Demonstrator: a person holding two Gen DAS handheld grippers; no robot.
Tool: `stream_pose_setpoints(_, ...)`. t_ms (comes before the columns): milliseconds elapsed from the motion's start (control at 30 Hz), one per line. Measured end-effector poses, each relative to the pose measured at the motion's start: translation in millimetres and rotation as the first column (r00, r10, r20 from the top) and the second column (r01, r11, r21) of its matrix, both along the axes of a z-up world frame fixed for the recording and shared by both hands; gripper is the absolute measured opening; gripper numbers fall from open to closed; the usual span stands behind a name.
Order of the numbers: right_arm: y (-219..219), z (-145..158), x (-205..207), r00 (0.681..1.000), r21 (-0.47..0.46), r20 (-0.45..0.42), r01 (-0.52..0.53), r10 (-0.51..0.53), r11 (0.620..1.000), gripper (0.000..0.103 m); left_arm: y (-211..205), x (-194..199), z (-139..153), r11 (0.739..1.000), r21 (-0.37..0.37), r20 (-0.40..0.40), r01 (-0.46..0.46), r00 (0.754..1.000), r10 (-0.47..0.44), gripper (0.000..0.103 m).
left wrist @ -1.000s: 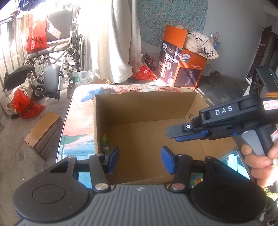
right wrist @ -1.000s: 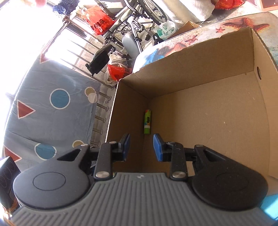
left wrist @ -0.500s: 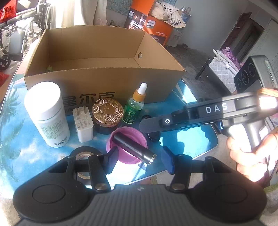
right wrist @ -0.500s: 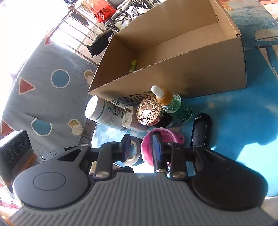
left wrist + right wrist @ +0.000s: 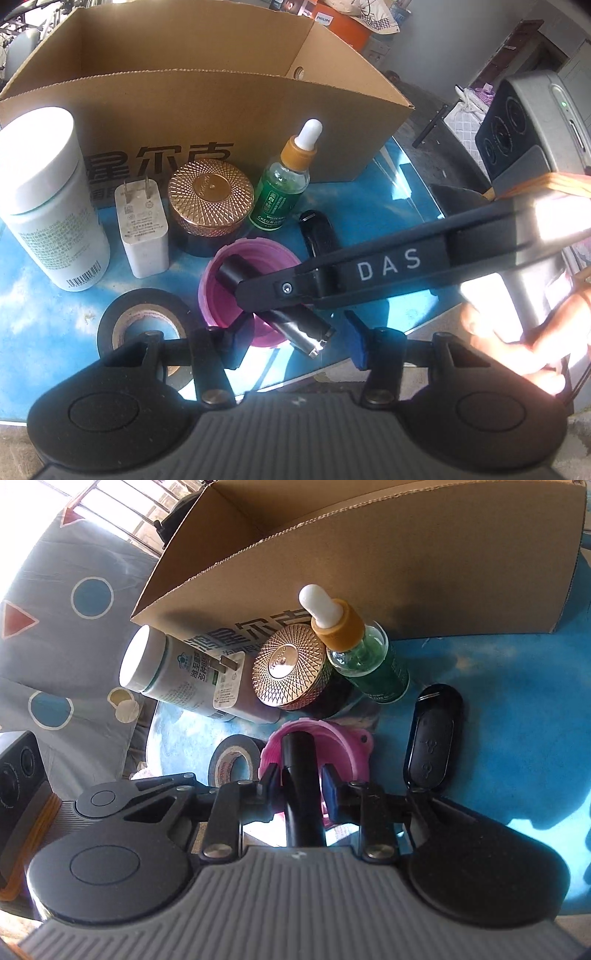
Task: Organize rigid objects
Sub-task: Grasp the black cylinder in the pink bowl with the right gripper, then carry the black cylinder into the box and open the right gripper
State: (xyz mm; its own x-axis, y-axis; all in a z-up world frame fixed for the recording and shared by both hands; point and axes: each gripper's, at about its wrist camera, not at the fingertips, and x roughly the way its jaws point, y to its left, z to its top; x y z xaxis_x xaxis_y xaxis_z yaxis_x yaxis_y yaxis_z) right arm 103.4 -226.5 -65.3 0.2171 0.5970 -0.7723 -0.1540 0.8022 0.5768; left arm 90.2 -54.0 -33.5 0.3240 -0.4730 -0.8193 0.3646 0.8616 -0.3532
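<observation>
Black tube (image 5: 301, 775) leans in pink cup (image 5: 354, 746) — tape roll (image 5: 232, 760), remote (image 5: 432, 749) beside.

A black tube (image 5: 273, 302) lies tilted across a pink cup (image 5: 221, 295) on the blue worktop (image 5: 388, 229), the closing left gripper (image 5: 295, 341) below it; the right gripper (image 5: 258, 295) reaches in from three o'clock, a cardboard box (image 5: 207, 110) at twelve.

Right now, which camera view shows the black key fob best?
The right wrist view: the black key fob lies fully visible there, its buttons facing up, right of the pink cup. In the left wrist view the right gripper's arm hides most of it.
</observation>
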Motion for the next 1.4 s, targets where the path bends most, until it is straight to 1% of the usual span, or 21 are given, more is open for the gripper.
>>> stream_pose_setpoints(67,-2.6,-2.6,2.0,1.0,0.019,-0.018,0.008,-0.008,1.0,0.022,-0.9,3.2,-2.3,1.0,0.001,-0.003,-0.004,1.0,0.004,0.049)
stream_pose_setpoints(200,-7.6,-4.8,2.0,0.999,0.04,-0.021,0.032,-0.031,0.999,0.021,-0.8,7.0,-2.4,1.0,-0.007,-0.003,-0.009,1.0,0.009,0.049)
stream_pose_setpoints(300,-9.5,0.0,-3.3,0.999,0.044,-0.001,0.037,-0.037,0.998,0.021,-0.1,1.9,1.6,1.0,-0.002,0.009,-0.003,1.0,0.003,0.045)
stream_pose_setpoints(333,-11.0,3.0,-6.1,0.999,0.048,0.008,0.038,-0.039,0.998,0.021,-1.0,0.4,3.7,1.0,0.007,0.019,-0.005,1.0,0.004,0.041)
stream_pose_setpoints(467,-13.5,16.8,-17.4,0.998,0.065,0.05,0.038,-0.041,0.997,0.021,-0.2,-5.6,16.1,1.0,0.005,0.046,-0.018,0.999,0.017,0.04)
stream_pose_setpoints(567,-13.9,31.0,-24.4,0.995,0.075,0.09,0.038,-0.045,0.996,0.021,-1.1,-11.8,30.8,1.0,0.009,0.088,-0.021,0.996,0.02,0.04)
stream_pose_setpoints(633,-11.7,46.2,-27.8,0.99,0.08,0.133,0.035,-0.045,0.996,0.021,-1.4,-15.0,44.2,1.0,0.015,0.129,-0.025,0.991,0.023,0.04)
stream_pose_setpoints(767,-4.2,81.3,-22.8,0.973,0.092,0.229,0.01,-0.031,0.996,0.021,7.5,-12.6,81.9,0.999,0.032,0.228,-0.041,0.973,0.032,0.04)
stream_pose_setpoints(867,4.3,112.7,-1.3,0.956,0.106,0.294,-0.018,-0.014,0.994,0.021,14.1,2.4,107.6,0.997,0.046,0.279,-0.066,0.959,0.05,0.04)
stream_pose_setpoints(900,8.6,121.0,8.8,0.951,0.109,0.309,-0.027,-0.008,0.994,0.021,17.6,13.4,117.4,0.996,0.052,0.289,-0.079,0.955,0.061,0.041)
stream_pose_setpoints(967,15.2,132.5,30.5,0.95,0.114,0.313,-0.038,0.0,0.993,0.021,22.7,35.3,127.2,0.994,0.055,0.284,-0.099,0.955,0.079,0.041)
stream_pose_setpoints(1067,26.3,142.4,80.5,0.962,0.117,0.274,-0.047,0.013,0.992,0.021,32.7,75.3,132.5,0.991,0.056,0.253,-0.122,0.962,0.104,0.041)
stream_pose_setpoints(1167,38.6,139.2,131.5,0.98,0.114,0.196,-0.049,0.025,0.992,0.021,41.0,116.9,128.6,0.985,0.09,0.211,-0.147,0.969,0.126,0.042)
stream_pose_setpoints(1200,44.8,135.8,152.3,0.986,0.112,0.162,-0.047,0.028,0.993,0.021,45.7,129.6,125.4,0.982,0.097,0.198,-0.159,0.971,0.138,0.043)
stream_pose_setpoints(1267,50.9,128.4,179.1,0.992,0.099,0.121,-0.046,0.034,0.994,0.021,48.4,151.4,115.2,0.977,0.122,0.173,-0.177,0.973,0.154,0.044)
stream_pose_setpoints(1300,56.4,121.3,194.2,0.995,0.087,0.098,-0.043,0.034,0.995,0.021,49.2,159.0,111.2,0.972,0.139,0.17,-0.187,0.972,0.163,0.045)
stream_pose_setpoints(1400,68.7,99.9,222.7,0.998,0.061,0.05,-0.044,0.041,0.997,0.021,49.2,176.3,98.5,0.963,0.186,0.162,-0.197,0.972,0.168,0.052)
